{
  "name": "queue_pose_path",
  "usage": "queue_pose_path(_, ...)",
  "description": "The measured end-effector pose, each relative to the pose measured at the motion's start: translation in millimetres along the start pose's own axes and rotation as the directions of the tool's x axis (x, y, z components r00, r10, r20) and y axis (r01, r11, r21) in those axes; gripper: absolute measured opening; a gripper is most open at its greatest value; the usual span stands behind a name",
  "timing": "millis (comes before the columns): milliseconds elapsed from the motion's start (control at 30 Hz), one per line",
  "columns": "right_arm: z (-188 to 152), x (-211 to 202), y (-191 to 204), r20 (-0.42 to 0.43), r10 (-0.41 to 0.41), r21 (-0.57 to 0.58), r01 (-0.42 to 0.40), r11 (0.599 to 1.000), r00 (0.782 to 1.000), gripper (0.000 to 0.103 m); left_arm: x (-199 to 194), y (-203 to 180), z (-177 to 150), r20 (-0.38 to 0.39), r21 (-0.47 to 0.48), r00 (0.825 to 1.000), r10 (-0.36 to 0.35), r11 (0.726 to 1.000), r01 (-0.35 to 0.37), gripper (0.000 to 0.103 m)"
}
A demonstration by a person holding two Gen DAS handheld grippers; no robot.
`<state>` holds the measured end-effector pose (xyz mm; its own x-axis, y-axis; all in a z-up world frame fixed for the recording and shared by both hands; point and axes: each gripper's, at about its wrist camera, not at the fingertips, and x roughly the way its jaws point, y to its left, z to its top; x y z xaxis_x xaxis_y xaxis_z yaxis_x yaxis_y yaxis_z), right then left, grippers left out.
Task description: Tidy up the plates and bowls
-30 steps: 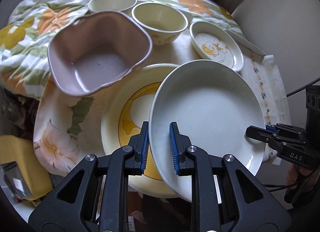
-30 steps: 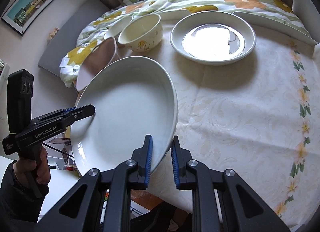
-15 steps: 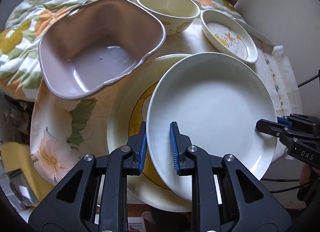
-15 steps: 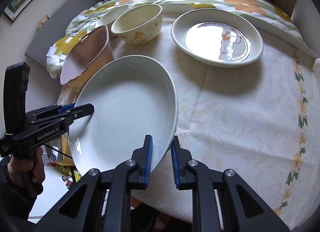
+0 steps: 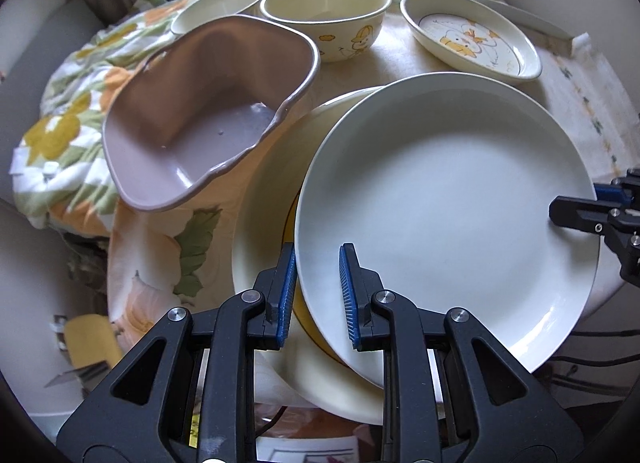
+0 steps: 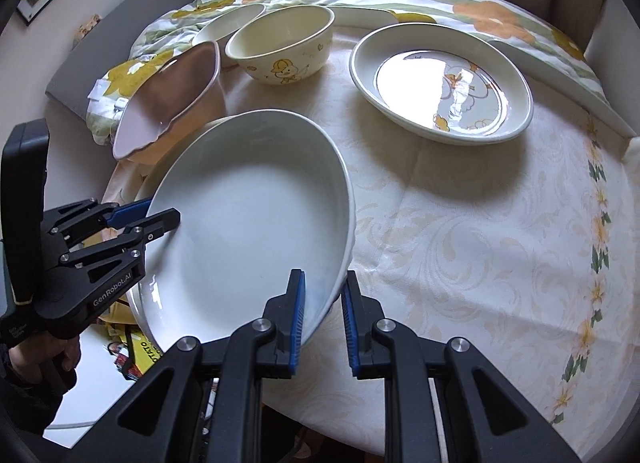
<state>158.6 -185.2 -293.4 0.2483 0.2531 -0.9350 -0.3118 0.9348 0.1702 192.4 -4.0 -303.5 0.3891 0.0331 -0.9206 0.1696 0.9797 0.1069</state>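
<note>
A large plain white plate (image 5: pixel 444 199) is held by both grippers over a cream plate with a yellow pattern (image 5: pixel 264 199) at the table's near left. My left gripper (image 5: pixel 316 295) is shut on the white plate's near rim. My right gripper (image 6: pixel 323 311) is shut on the opposite rim of the white plate (image 6: pixel 248 231); it also shows at the right edge of the left wrist view (image 5: pixel 592 215). The white plate hides most of the cream plate.
A mauve square bowl (image 5: pixel 208 111) sits left of the plates. Behind it stand a cream duck bowl (image 5: pixel 326 19) and a smaller bowl (image 5: pixel 218 9). A duck-pattern plate (image 6: pixel 440 83) lies at the back right. A floral tablecloth (image 6: pixel 500 243) covers the round table.
Both grippers have lowered the white plate and moved it forward over the cream plate. It covers more of the yellow pattern and sits flatter.
</note>
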Motion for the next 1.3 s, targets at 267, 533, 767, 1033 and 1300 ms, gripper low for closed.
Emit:
queue_pose_path(267,5.9,6.5,10.6,-0.001,-0.05,-0.074,0.05,0.996,0.999,0.017,-6.3,-15.4,-8.7,0.031,0.089,0.99,0.141,0.986,-0.143,0.018)
queue_pose_path(533,11.5,8.2,12.3,-0.004,-0.069,-0.09,0.068,0.994,0.998,0.017,-5.6,-3.7,-6.1,0.027,0.052,0.99,0.138,0.989,-0.14,0.018)
queue_pose_path(767,12.0,9.1,13.5,-0.005,-0.08,-0.098,0.079,0.992,0.997,0.017,-6.7,-3.1,-7.6,0.014,0.029,0.99,0.137,0.99,-0.138,0.018)
queue_pose_path(1033,12.4,9.9,14.2,-0.004,-0.082,-0.091,0.081,0.993,0.997,0.017,-7.9,-3.4,-7.7,0.01,0.014,0.989,0.147,0.989,-0.147,0.018)
queue_pose_path(1300,12.3,9.8,13.1,-0.002,-0.082,-0.078,0.081,0.994,0.997,0.017,-11.8,-2.8,-8.2,0.012,0.003,0.986,0.169,0.986,-0.169,0.018)
